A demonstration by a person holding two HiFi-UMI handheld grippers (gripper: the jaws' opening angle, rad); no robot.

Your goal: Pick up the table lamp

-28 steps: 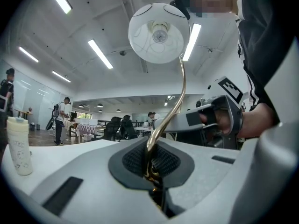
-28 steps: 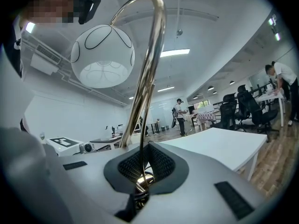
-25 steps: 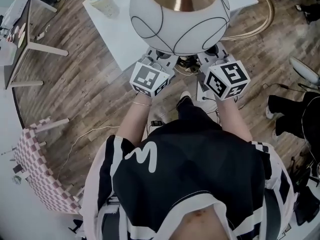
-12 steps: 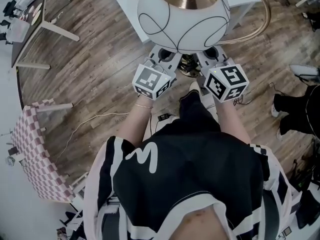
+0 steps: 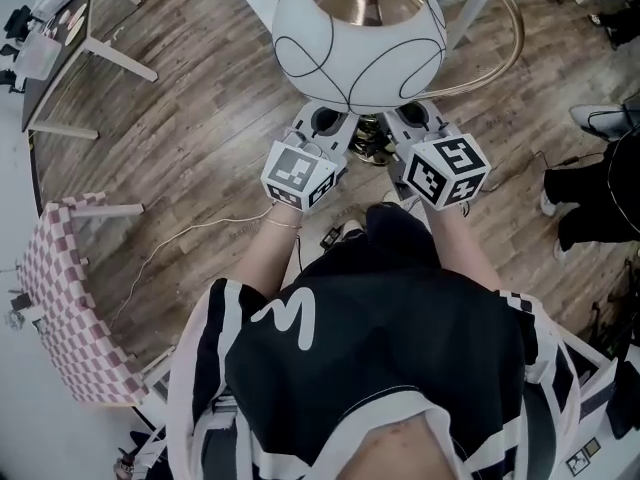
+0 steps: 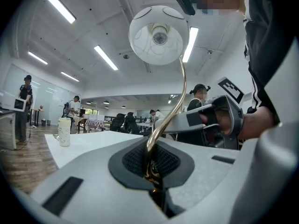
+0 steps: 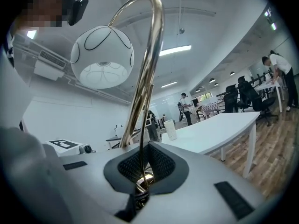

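The table lamp (image 5: 360, 38) is held clear of the white table (image 7: 219, 125), over the wooden floor (image 5: 200, 148). Its globe shade (image 6: 159, 34) sits above both claws. The brass stem (image 7: 145, 73) rises upright between them. The left gripper (image 6: 152, 174) and right gripper (image 7: 139, 183) are each clenched on its foot, side by side and equally near.

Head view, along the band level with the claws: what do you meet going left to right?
Checkered seat → left claw → table lamp's brass base → right claw → another person's dark trouser leg.
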